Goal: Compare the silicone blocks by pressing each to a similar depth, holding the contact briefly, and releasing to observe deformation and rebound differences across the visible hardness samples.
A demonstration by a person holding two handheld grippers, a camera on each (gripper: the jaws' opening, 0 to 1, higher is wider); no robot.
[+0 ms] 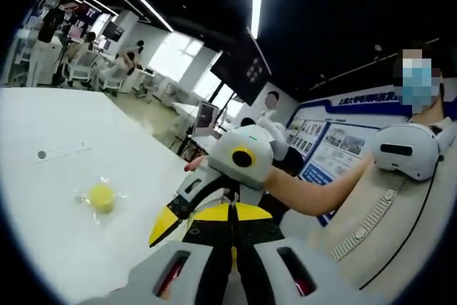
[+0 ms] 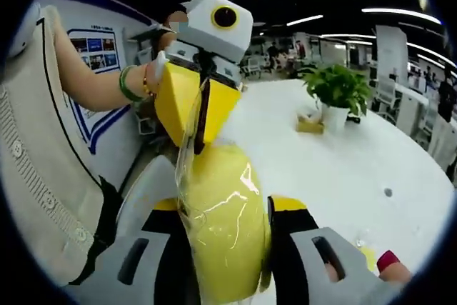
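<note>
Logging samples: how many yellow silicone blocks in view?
2. One wrapped block lies alone on the white table. A second, larger block sits between the right claw's fingers, the left claw touching its top. Others may be hidden.

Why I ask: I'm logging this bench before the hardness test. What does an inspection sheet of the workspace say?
Surface: white table, bare in most parts.
Job's things: yellow block in clear wrap, held off the table; second wrapped yellow block lying on the table.
Clutter: potted plant; small box beside it.
Grippers: right gripper clamps the yellow block; left gripper seems to pinch the wrap's top.
Cables: nothing seen.
Surroundings: wall poster, ceiling lights, desks, people.
</note>
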